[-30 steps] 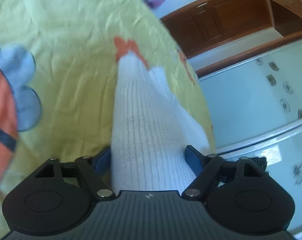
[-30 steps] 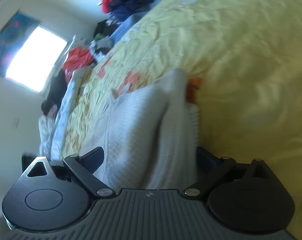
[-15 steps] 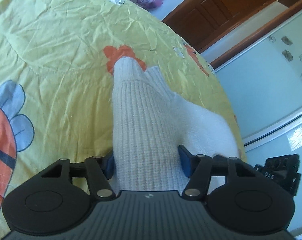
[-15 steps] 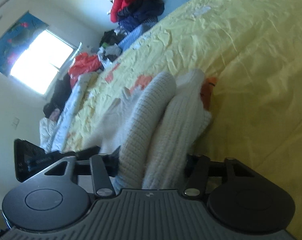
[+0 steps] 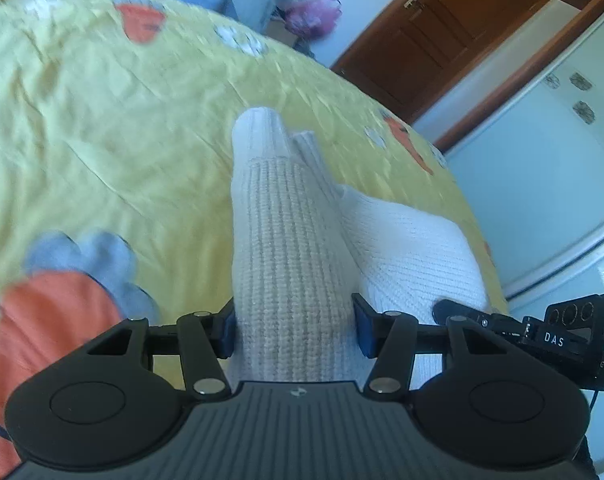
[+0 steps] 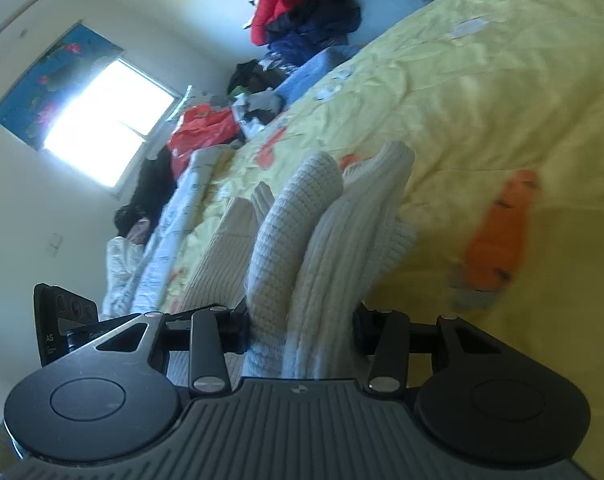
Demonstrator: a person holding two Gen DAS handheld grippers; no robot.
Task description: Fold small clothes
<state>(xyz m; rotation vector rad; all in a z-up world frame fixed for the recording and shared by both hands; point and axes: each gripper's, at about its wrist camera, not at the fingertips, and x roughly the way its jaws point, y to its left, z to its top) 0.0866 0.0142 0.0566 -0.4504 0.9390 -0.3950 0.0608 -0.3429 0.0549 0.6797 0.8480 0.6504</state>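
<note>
1. The left tool (image 5: 293,330) is seen clamped on a ribbed band of the white knit garment (image 5: 289,248), its blue pads pressed against either side of the bunched cloth.

2. The right tool (image 6: 299,330) is likewise closed on the same garment (image 6: 326,240), with several thick folds pinched together between its fingers.

3. From each tool, the knit is shown running straight ahead along the fingers, its long axis in line with the view and its far end tapering over the bed.

4. In the left wrist view, a second, paler lobe of the garment is seen spreading to the right towards the other tool's black body (image 5: 558,336), which sits just beside it; the two tools are judged to be close together, side by side on one edge.

5. The garment appears held above or just on the yellow bedsheet (image 5: 121,128); contact cannot be told for certain.

6. The coming move is judged to turn on the far end lying ahead of both tools: a fold would likely be made along that axis, neither hand clearly nearer.

7. Beyond the bed, piled clothes (image 6: 302,4), a bright window (image 6: 105,120) and a wooden door (image 5: 434,36) are seen.
</note>
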